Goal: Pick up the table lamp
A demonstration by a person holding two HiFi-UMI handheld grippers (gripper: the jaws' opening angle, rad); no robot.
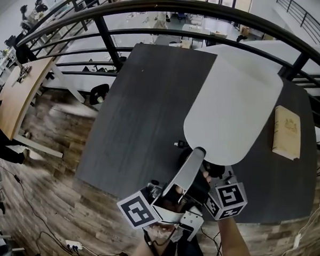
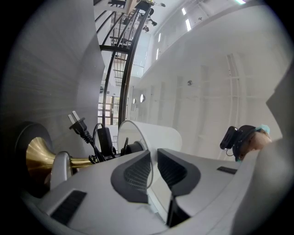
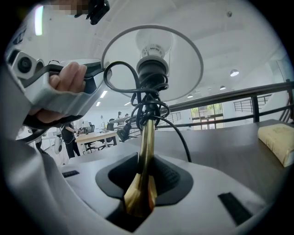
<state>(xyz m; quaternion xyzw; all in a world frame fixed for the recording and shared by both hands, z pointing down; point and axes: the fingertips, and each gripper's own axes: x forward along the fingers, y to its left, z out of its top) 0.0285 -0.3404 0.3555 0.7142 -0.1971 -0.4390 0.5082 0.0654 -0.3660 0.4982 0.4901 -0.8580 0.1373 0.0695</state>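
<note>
Aloft, table lamp [image 3: 146, 137] stem in right gripper [image 3: 145, 173], shade [image 2: 158, 134] in left gripper [image 2: 154, 169]

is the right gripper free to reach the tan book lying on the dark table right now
Probably not yet: the right gripper is clamped on the brass lamp stem. The tan book itself lies uncovered on the dark table.

The white fabric lampshade [image 1: 233, 102] hides the brass stem [image 3: 146, 137] in the head view; the right gripper view crops the tan book [image 3: 278, 142].
</note>
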